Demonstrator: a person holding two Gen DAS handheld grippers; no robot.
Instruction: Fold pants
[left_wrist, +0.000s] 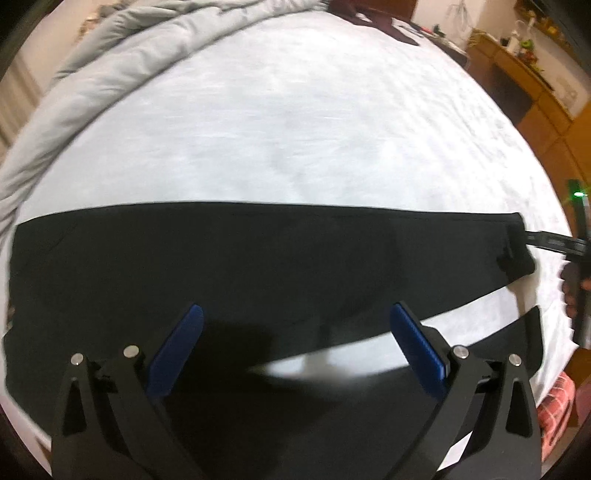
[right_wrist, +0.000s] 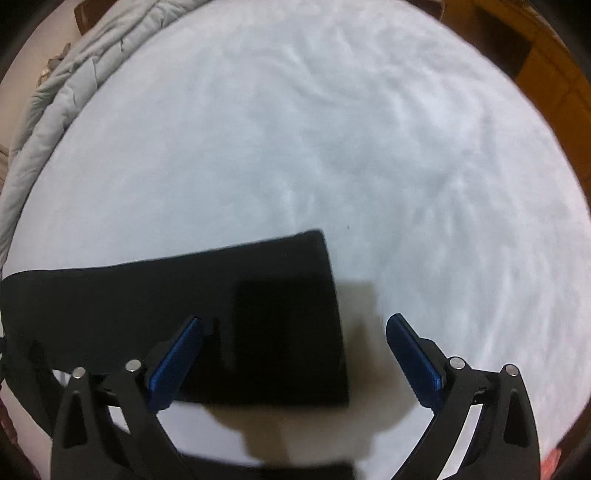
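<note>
Black pants (left_wrist: 258, 266) lie flat across a white bed sheet (left_wrist: 295, 129), legs stretching to the right. The legs split apart near the front, with a second leg (left_wrist: 498, 347) lower right. My left gripper (left_wrist: 295, 321) is open and empty, hovering over the upper part of the pants. In the right wrist view the leg's cuff end (right_wrist: 288, 314) lies square on the sheet (right_wrist: 332, 129). My right gripper (right_wrist: 293, 332) is open and empty just above that cuff. The right gripper also shows at the far right of the left wrist view (left_wrist: 554, 242), at the cuff.
A rolled grey duvet (left_wrist: 110, 74) lies along the bed's far left edge; it also shows in the right wrist view (right_wrist: 48, 103). Wooden furniture (left_wrist: 535, 81) stands beyond the bed's right side. A red checked cloth (left_wrist: 557, 406) shows at lower right.
</note>
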